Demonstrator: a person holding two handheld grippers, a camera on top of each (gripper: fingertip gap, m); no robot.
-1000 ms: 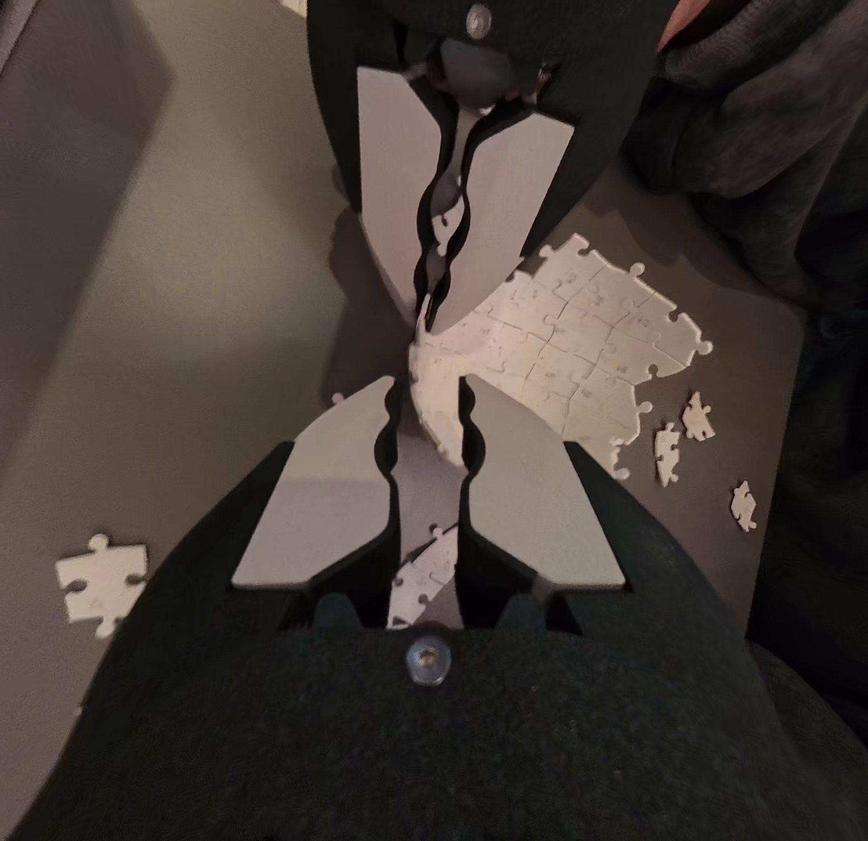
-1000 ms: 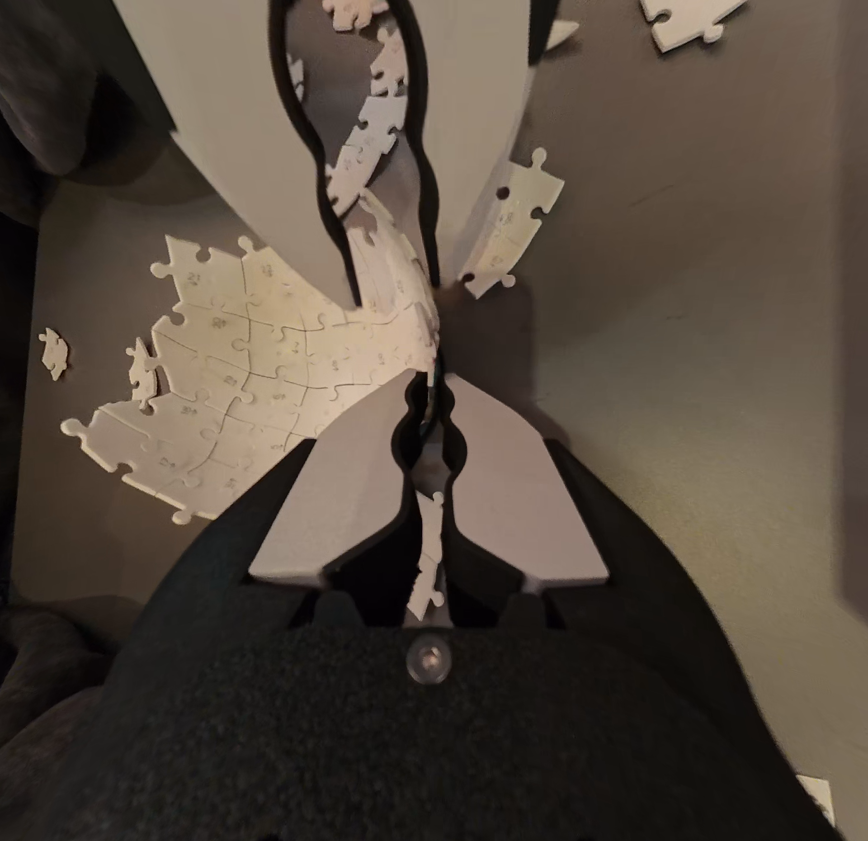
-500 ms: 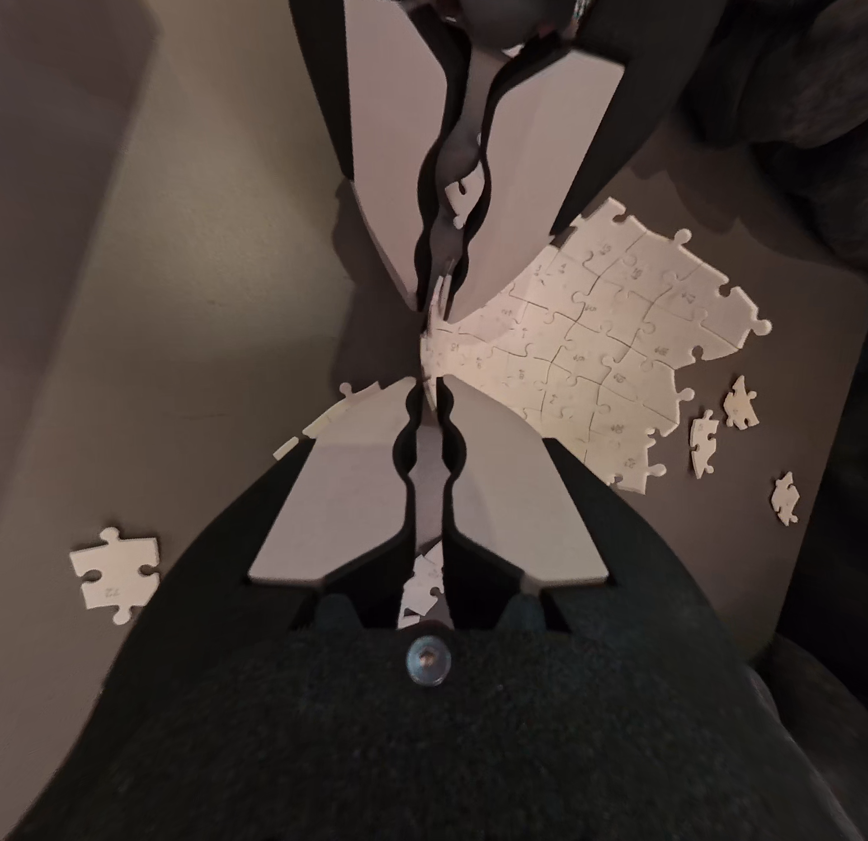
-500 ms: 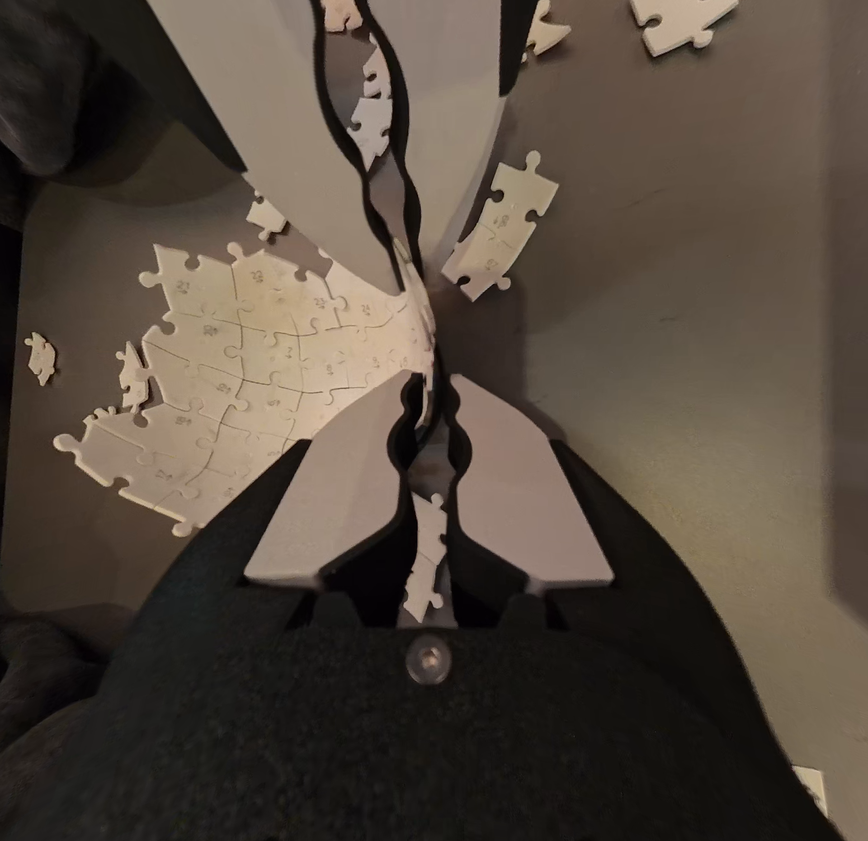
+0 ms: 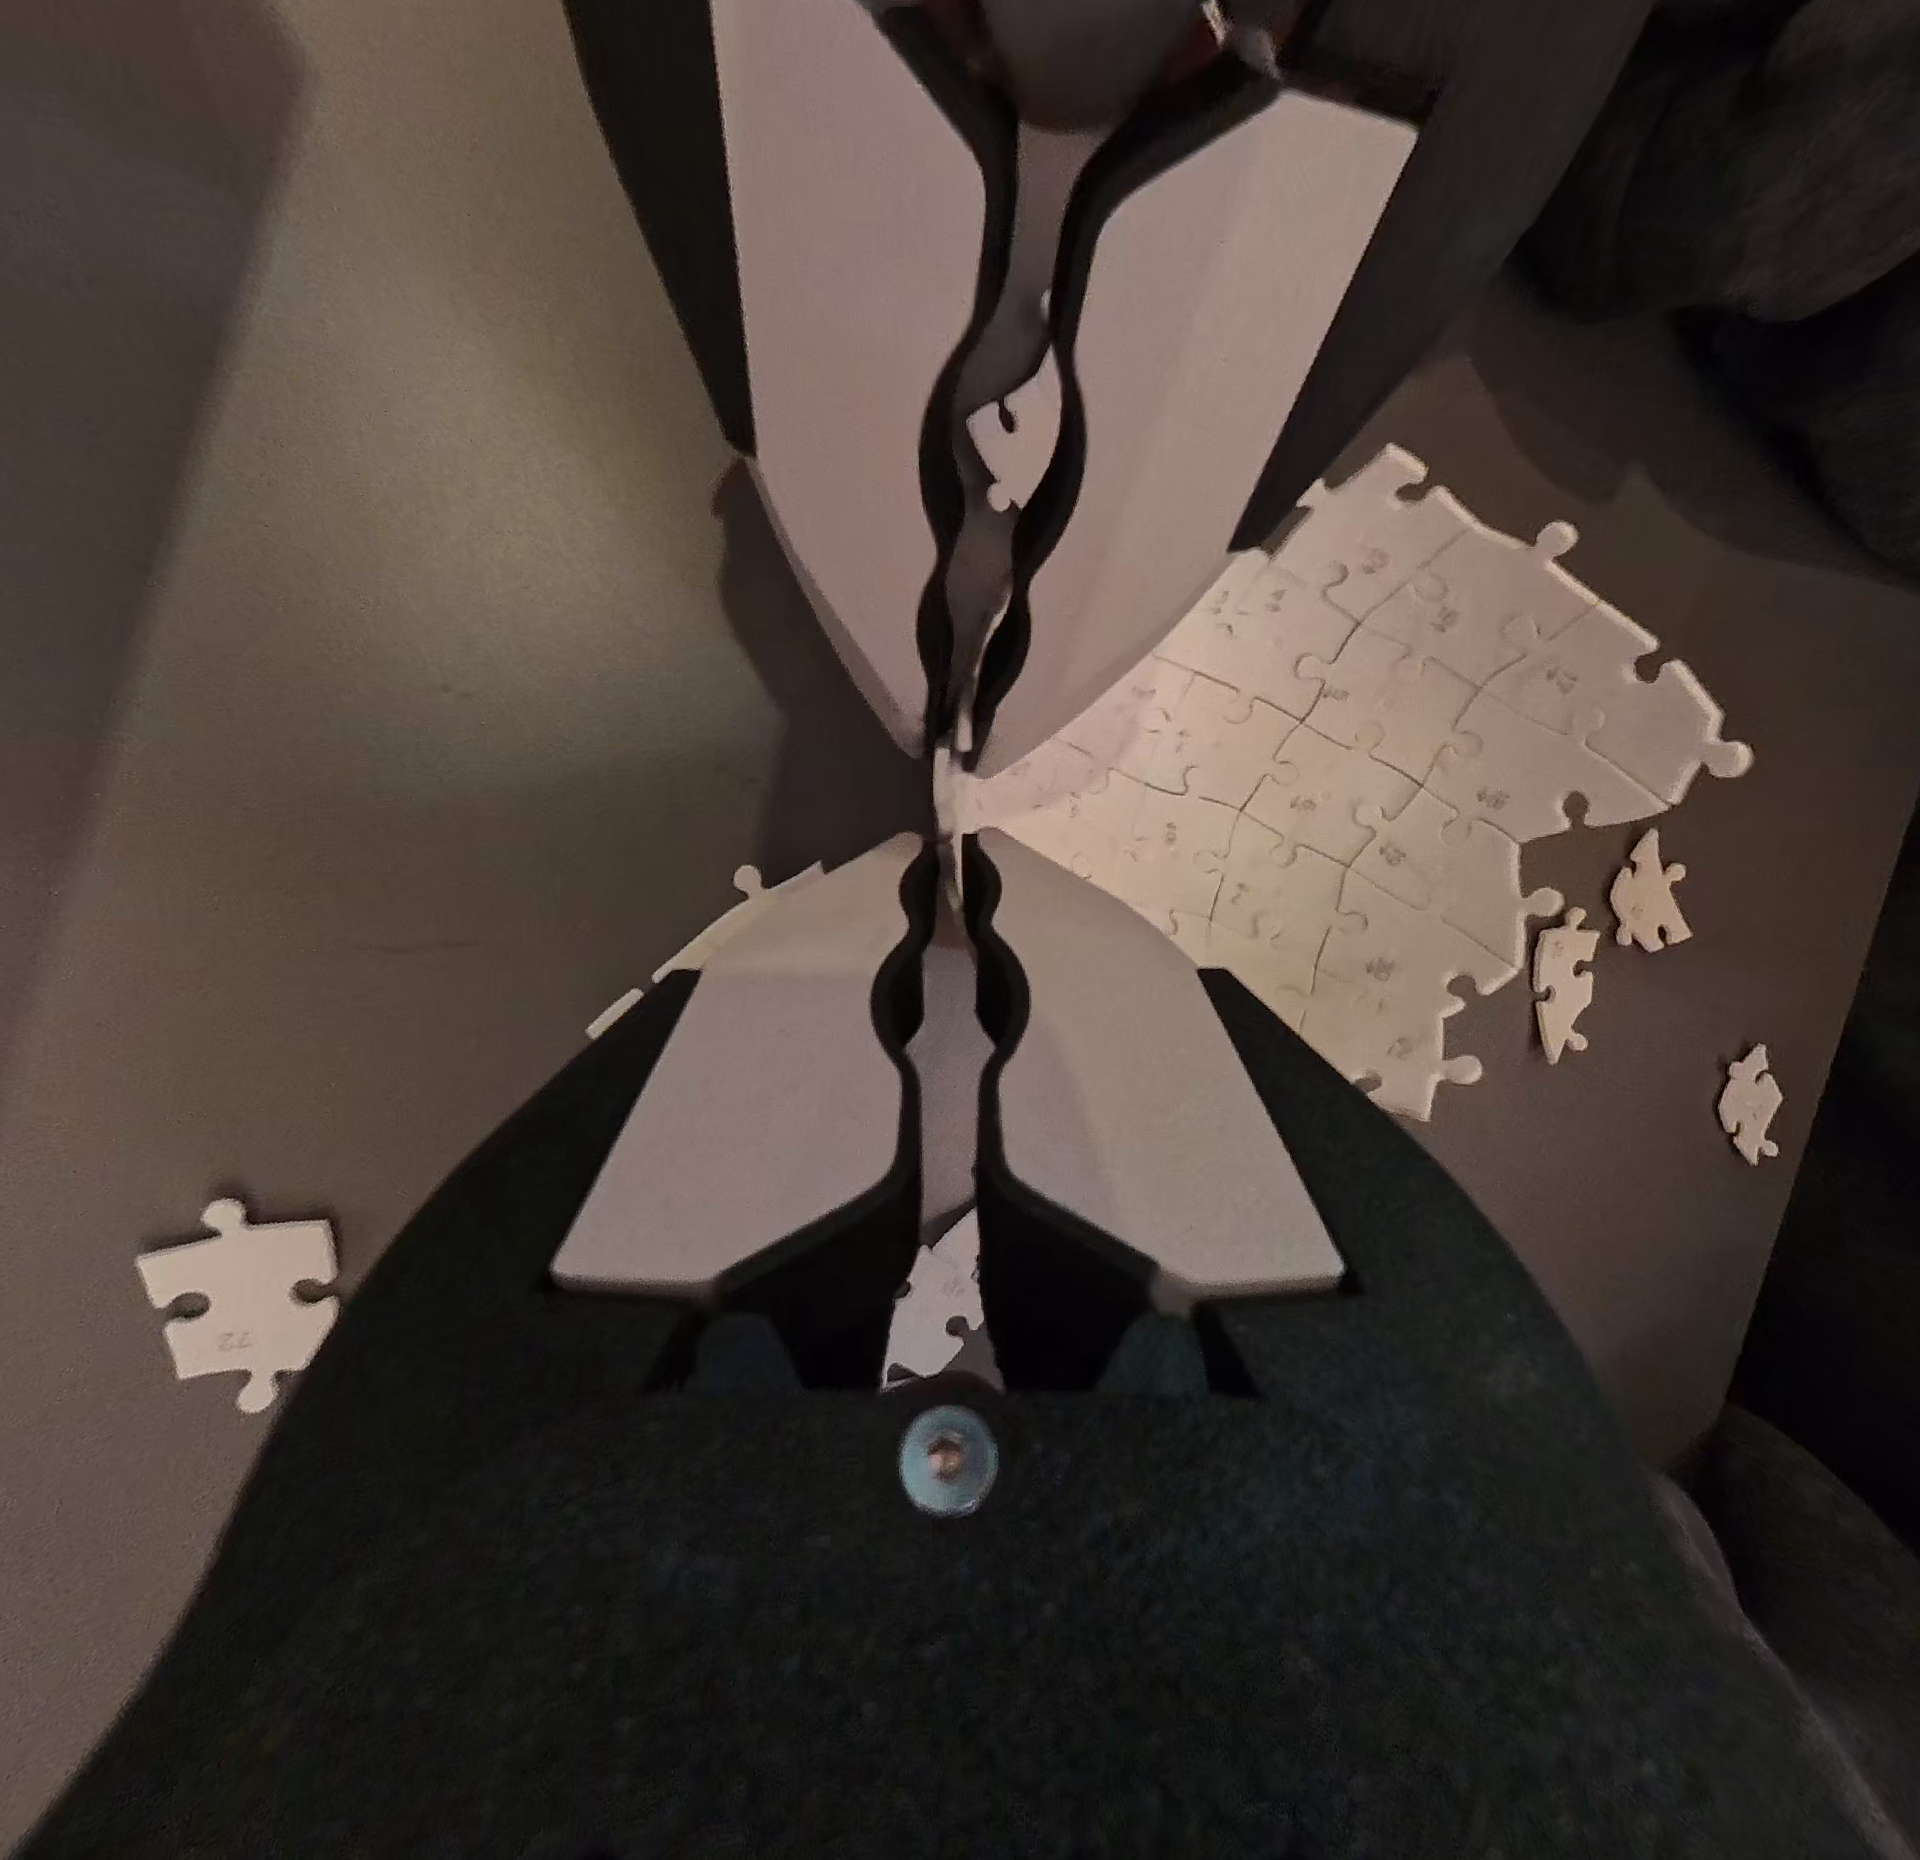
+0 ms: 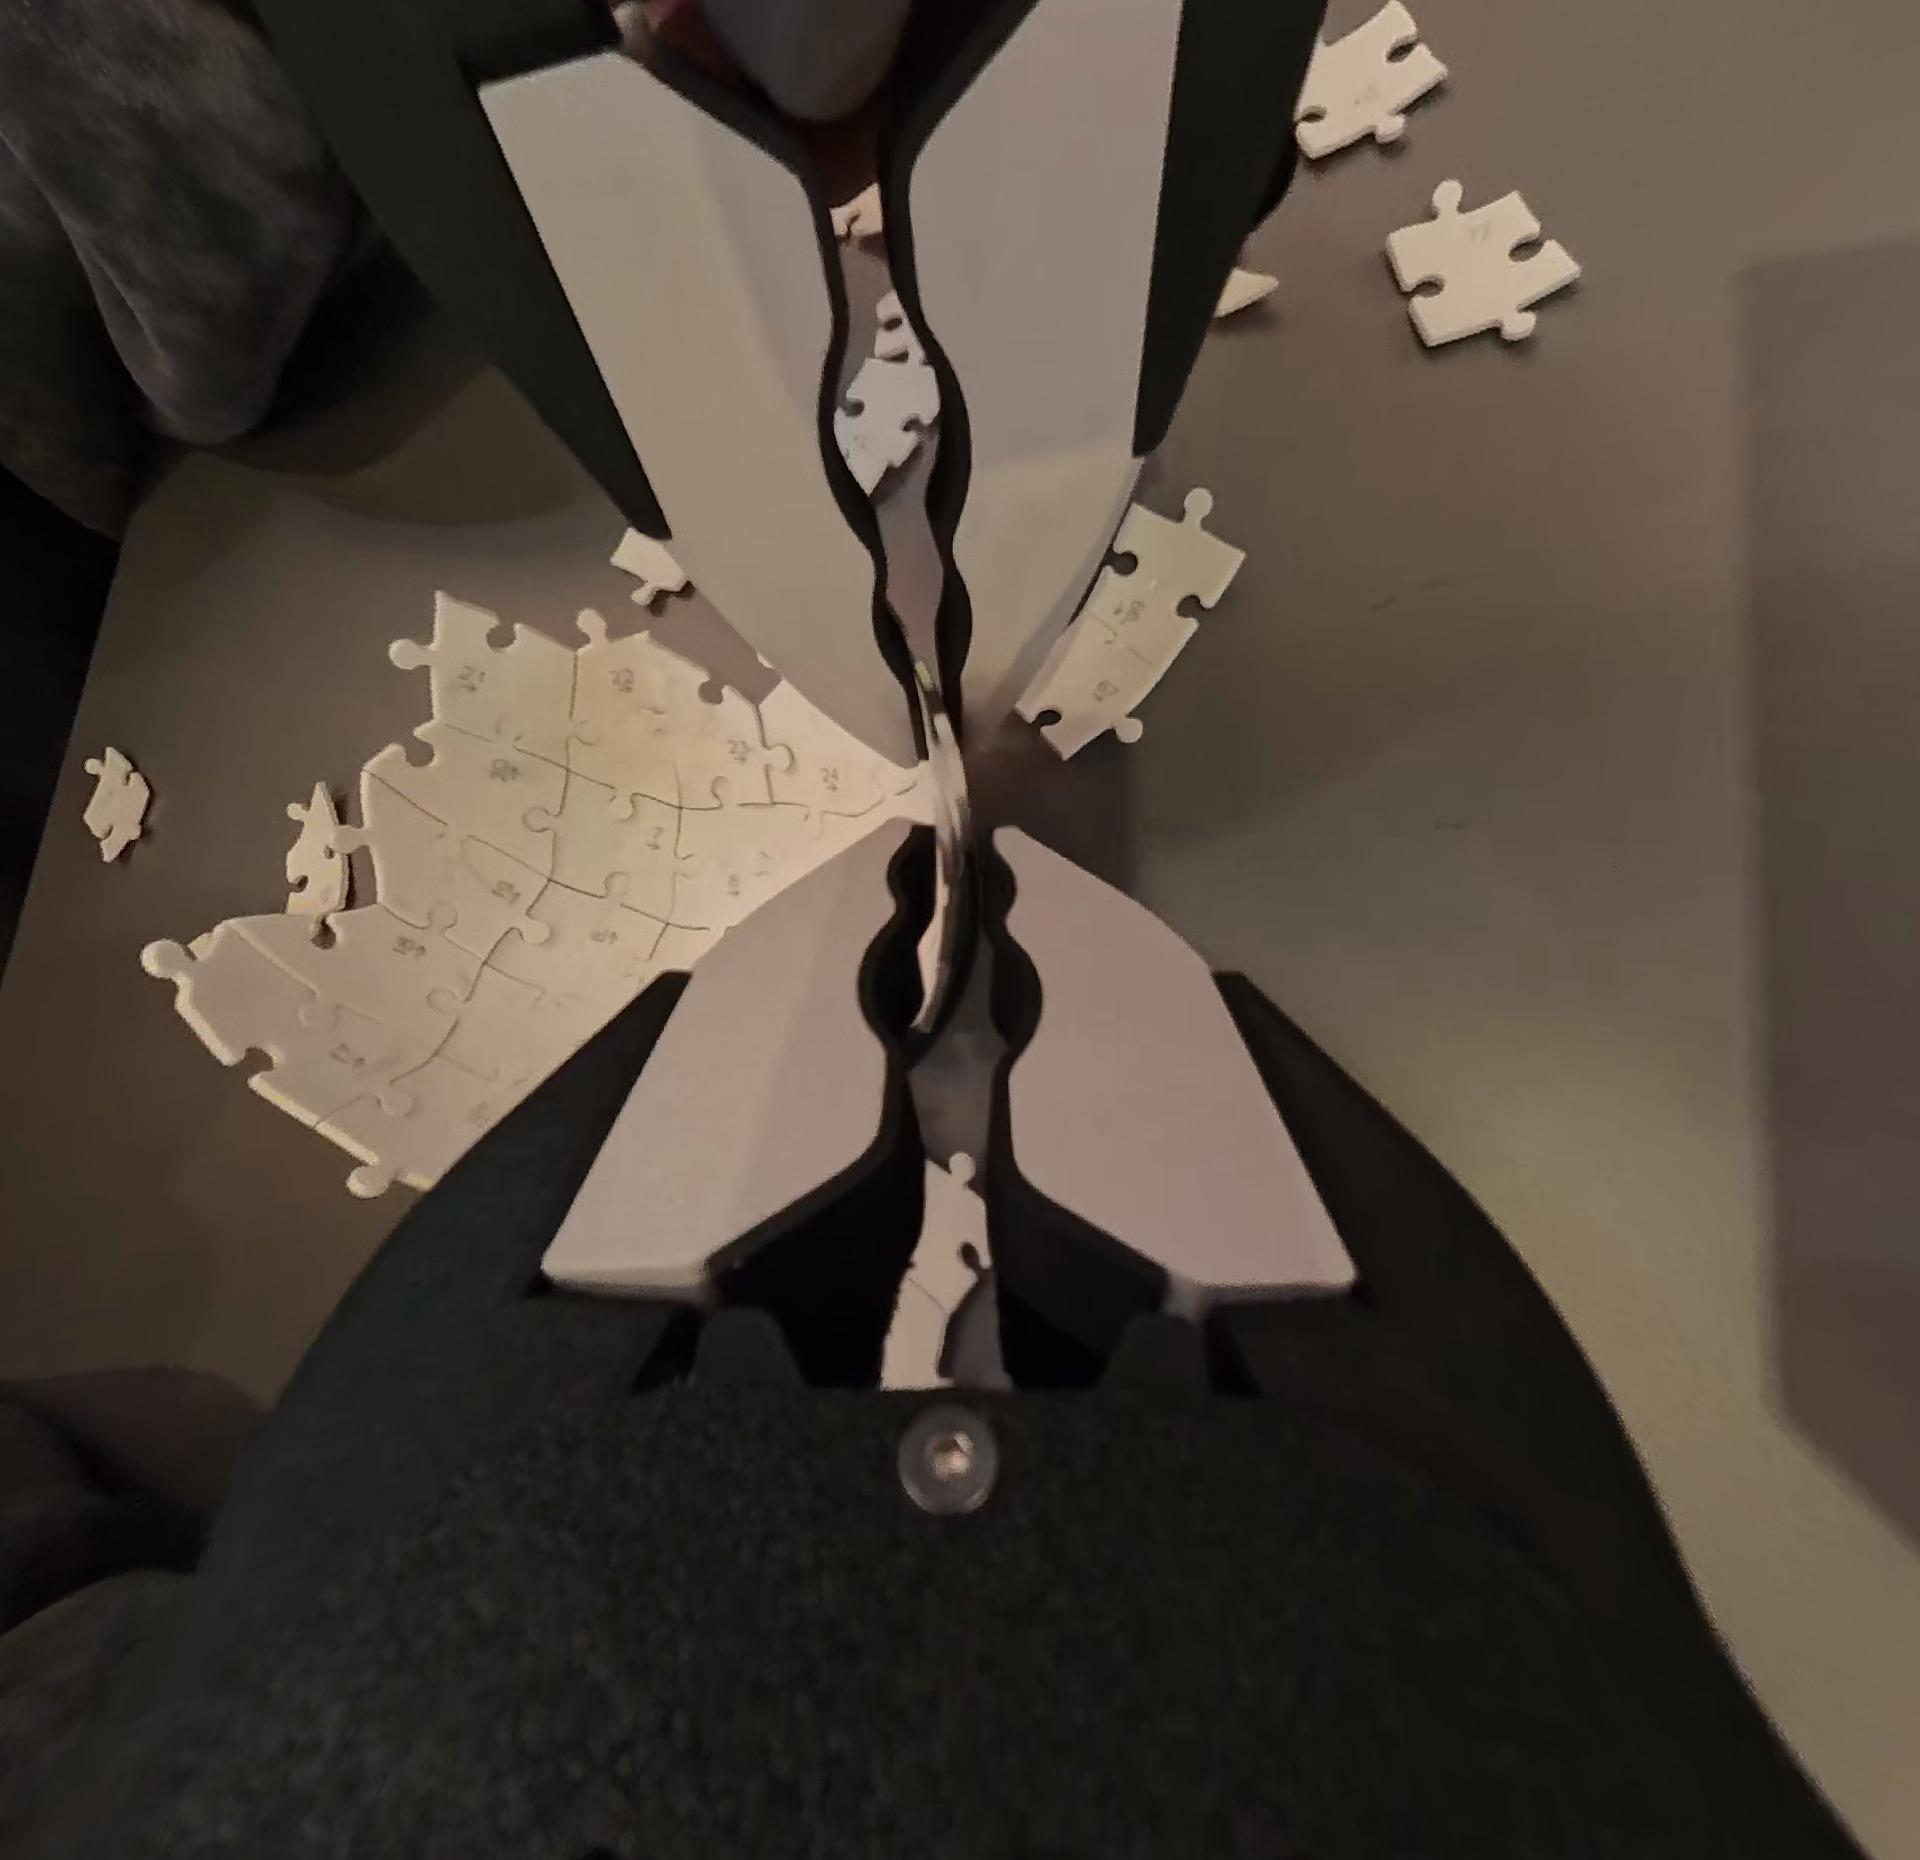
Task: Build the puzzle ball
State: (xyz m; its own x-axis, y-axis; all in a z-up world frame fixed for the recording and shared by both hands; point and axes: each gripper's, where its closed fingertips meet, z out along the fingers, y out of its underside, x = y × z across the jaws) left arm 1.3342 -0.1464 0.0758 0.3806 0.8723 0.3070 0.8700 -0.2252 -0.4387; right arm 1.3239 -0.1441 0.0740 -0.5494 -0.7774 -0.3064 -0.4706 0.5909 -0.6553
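The white, partly joined puzzle sheet (image 5: 1351, 771) lies on the dark table, with its near edge curled up. My left gripper (image 5: 945, 854) is shut on that raised edge. My right gripper (image 5: 951, 750) comes in from the top of the left wrist view, tip to tip with the left. In the right wrist view the sheet (image 6: 520, 875) spreads to the left. My right gripper (image 6: 951, 844) is shut on its upturned edge, seen edge-on. The left gripper (image 6: 935, 730) faces it from above. The pinched part is mostly hidden by the fingers.
A short joined strip (image 6: 1132, 636) lies just right of the grippers. Loose pieces (image 6: 1475, 262) lie at the far right, others (image 5: 1564, 979) beside the sheet, and one (image 5: 244, 1301) at the left. A grey sleeve (image 6: 156, 200) is at the table's side. My two grippers' fingertips are within a few centimetres of each other.
My left gripper has gone from open to shut on the sheet's raised edge. Both grippers have drawn closer, tip to tip, and the edge now stands more upright between them.
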